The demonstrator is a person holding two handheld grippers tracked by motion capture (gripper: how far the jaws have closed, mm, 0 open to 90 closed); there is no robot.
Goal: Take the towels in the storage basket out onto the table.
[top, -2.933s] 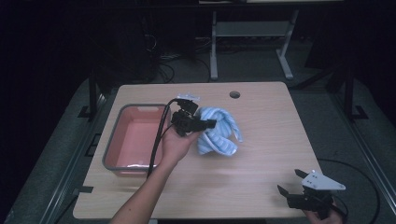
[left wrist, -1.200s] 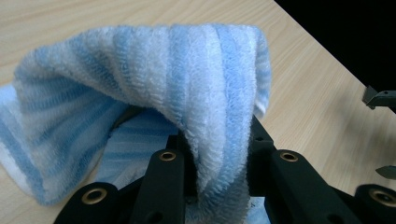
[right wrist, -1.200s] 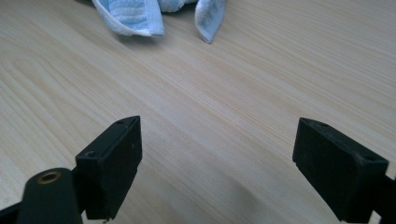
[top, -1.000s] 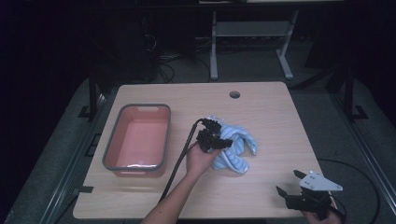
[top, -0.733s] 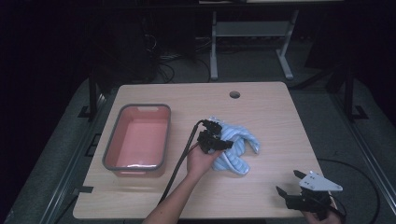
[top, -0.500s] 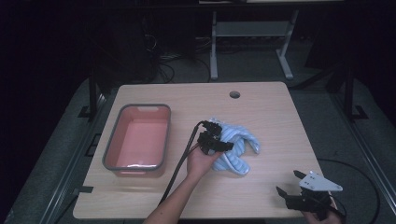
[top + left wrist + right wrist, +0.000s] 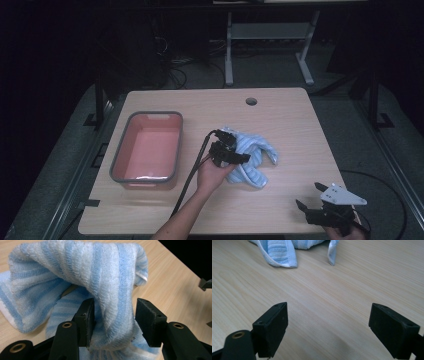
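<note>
Striped towel (image 7: 250, 157) mid-table, just right of pink tub (image 7: 122, 162).

Tub bare inside from above. Left gripper (image 7: 231, 156) at towel; in left gripper view (image 7: 113, 317), jaws just been opening, fold between, far pad clear of cloth. Right gripper (image 7: 312, 197) near front right corner, jaws wide over bare wood (image 7: 327, 322).

In the high view, the left gripper (image 7: 235, 159) and the hand (image 7: 212, 175) behind it cover the near left part of the towel (image 7: 252, 155). The right gripper (image 7: 320, 200) is cut off by the bottom edge at lower right. In the right gripper view the top edge cuts the towel (image 7: 279, 250).
</note>
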